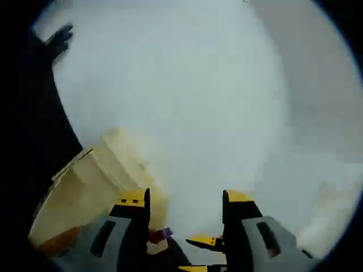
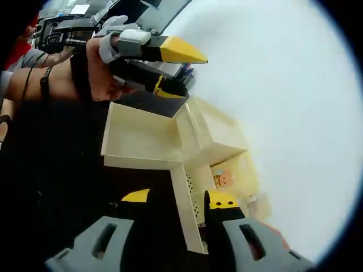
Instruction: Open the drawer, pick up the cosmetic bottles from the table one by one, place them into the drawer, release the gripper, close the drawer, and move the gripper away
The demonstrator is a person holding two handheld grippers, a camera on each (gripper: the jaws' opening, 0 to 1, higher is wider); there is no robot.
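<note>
Left gripper view: the left tongs [image 1: 185, 205] stand open and empty over the white desk [image 1: 198, 90], with the cream drawer unit [image 1: 85, 187] left of them, blurred, perhaps partly open. Right gripper view: a hand [image 2: 105, 71] carries the left tongs above the pulled-out drawer [image 2: 144, 139]; the right tongs [image 2: 178, 199] are parted astride the drawer's front panel [image 2: 187, 212].

- I can read no words, brand names or numbers in my left gripper view or my right gripper view.
- In the right gripper view, lower centre, the box [image 2: 229, 170] carries a small cartoon sticker [image 2: 222, 180]; any lettering on it is too blurred for me to make out.
</note>
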